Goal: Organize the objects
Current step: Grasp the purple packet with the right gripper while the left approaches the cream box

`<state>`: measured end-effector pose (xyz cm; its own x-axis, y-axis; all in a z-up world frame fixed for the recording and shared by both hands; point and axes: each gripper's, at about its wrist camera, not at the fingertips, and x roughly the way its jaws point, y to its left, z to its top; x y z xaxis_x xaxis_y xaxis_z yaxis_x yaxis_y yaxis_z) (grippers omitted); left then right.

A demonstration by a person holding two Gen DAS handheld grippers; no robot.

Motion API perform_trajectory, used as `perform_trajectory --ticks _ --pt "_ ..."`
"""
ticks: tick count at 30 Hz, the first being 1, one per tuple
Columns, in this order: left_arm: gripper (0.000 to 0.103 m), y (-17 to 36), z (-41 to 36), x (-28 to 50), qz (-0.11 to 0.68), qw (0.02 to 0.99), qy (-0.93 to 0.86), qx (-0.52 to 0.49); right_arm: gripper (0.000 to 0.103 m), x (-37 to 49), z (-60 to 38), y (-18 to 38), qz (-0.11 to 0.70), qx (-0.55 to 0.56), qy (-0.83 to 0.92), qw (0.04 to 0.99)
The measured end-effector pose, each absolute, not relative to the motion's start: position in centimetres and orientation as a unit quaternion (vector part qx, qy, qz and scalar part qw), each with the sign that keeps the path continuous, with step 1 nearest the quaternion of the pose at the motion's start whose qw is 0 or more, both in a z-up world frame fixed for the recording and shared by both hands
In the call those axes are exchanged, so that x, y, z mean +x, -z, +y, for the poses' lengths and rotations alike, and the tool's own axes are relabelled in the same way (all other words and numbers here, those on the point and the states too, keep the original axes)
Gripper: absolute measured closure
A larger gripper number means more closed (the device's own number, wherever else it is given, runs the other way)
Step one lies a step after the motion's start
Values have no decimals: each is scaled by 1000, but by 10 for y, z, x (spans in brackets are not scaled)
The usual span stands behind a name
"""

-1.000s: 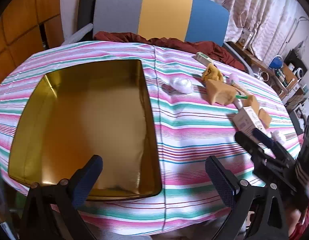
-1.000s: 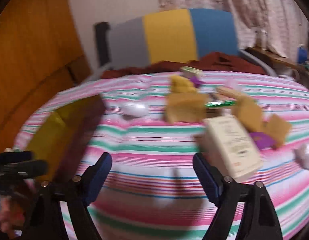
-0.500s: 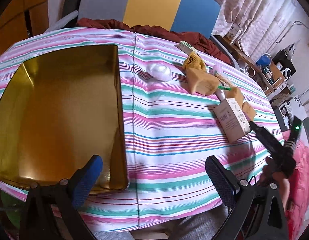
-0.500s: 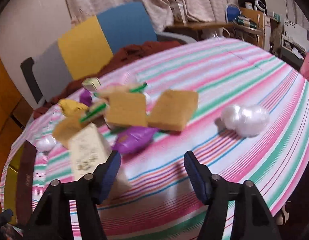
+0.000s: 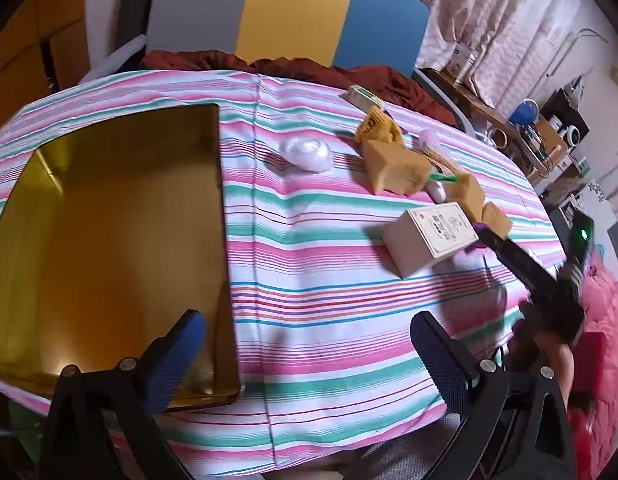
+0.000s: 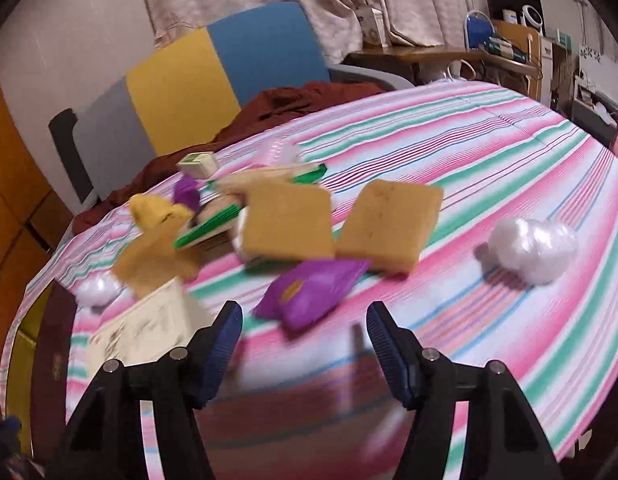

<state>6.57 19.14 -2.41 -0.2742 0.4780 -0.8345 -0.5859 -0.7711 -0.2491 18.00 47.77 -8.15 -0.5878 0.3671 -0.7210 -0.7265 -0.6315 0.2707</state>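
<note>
Just ahead of right gripper (image 6: 303, 346): purple pouch (image 6: 311, 292).

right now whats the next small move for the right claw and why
Probably ease the right claw forward and down onto the purple packet. Its jaws are open and empty, the packet lies just ahead between them on the striped tablecloth, and the gold tin beside the left claw looks empty.

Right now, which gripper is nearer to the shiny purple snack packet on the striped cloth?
Right. The right gripper hangs open just before the purple packet; the left gripper is open near the gold tin, far from it.
</note>
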Motion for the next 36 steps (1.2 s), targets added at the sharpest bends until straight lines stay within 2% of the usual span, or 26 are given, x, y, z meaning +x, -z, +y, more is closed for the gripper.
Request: perform_trajectory --ticks 5,8,12,20,26,36 --pt "0 25 202 69 71 349 -790 -499 38 160 491 92 265 -332 -848 317" --pt "0 25 209 69 85 363 -788 -490 56 163 492 97 269 -322 -853 311" --pt "0 26 226 68 110 378 -781 -484 65 164 490 100 282 -300 -861 297" --pt "0 26 287 67 175 439 -761 -446 65 187 492 104 308 -257 -850 341" --pt "0 23 338 67 236 483 -747 -391 65 193 497 107 328 -245 -848 337" --pt "0 52 381 53 262 502 -702 -432 65 194 498 110 333 -239 -849 334"
